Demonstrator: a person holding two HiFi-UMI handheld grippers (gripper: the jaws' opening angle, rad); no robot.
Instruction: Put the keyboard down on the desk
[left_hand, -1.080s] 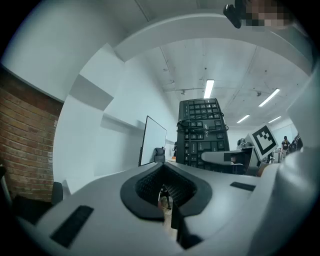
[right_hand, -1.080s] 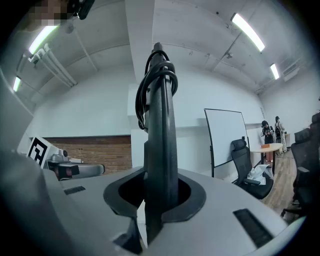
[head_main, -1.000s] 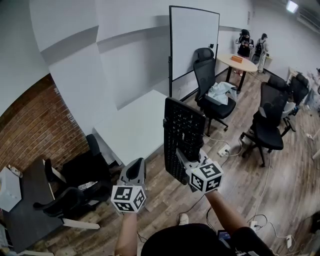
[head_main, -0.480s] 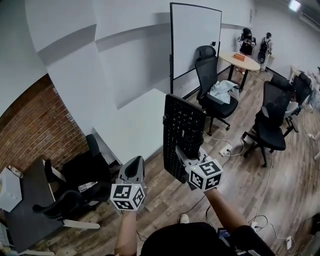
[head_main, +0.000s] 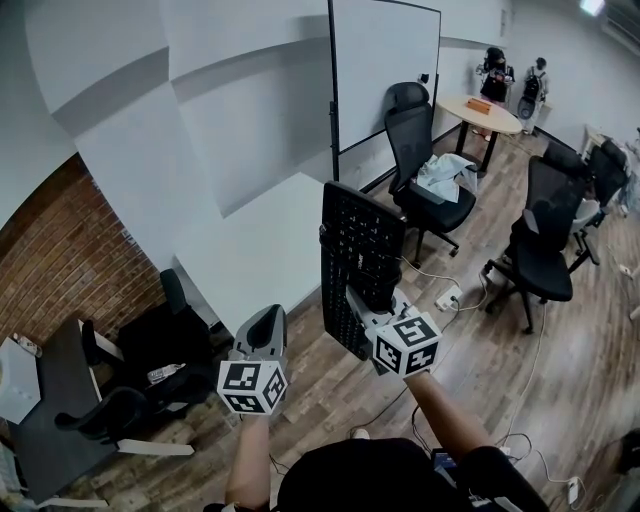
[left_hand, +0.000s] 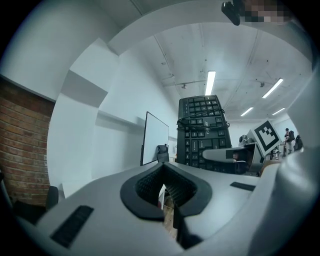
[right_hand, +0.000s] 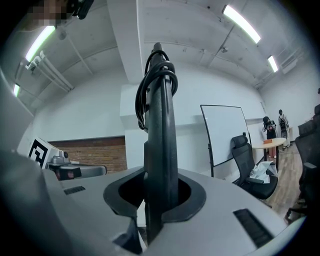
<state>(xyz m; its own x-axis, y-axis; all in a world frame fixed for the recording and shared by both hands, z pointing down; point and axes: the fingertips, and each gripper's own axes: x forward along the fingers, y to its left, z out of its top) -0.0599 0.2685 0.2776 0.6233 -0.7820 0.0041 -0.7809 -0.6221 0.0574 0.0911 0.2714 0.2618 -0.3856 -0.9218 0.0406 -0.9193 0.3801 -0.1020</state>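
Note:
My right gripper (head_main: 366, 303) is shut on a black keyboard (head_main: 358, 262) and holds it upright on its short edge, keys facing left, over the wooden floor just right of the white desk (head_main: 262, 252). In the right gripper view the keyboard (right_hand: 160, 130) stands edge-on between the jaws, its cable (right_hand: 151, 75) looped around the top. My left gripper (head_main: 262, 333) hangs beside it to the left, shut with nothing in it. From the left gripper view the jaws (left_hand: 166, 189) meet, and the keyboard (left_hand: 202, 132) shows to the right.
A whiteboard (head_main: 385, 72) stands behind the desk. Black office chairs (head_main: 428, 165) (head_main: 545, 245) are to the right, with a power strip (head_main: 447, 298) on the floor. Two people stand by a round table (head_main: 483, 112) at the back. More dark chairs (head_main: 150, 350) and a brick wall (head_main: 70, 265) are at left.
Both grippers and the keyboard have shifted a little left, closer to the white desk. The grip on the keyboard is unchanged and the left gripper stays shut.

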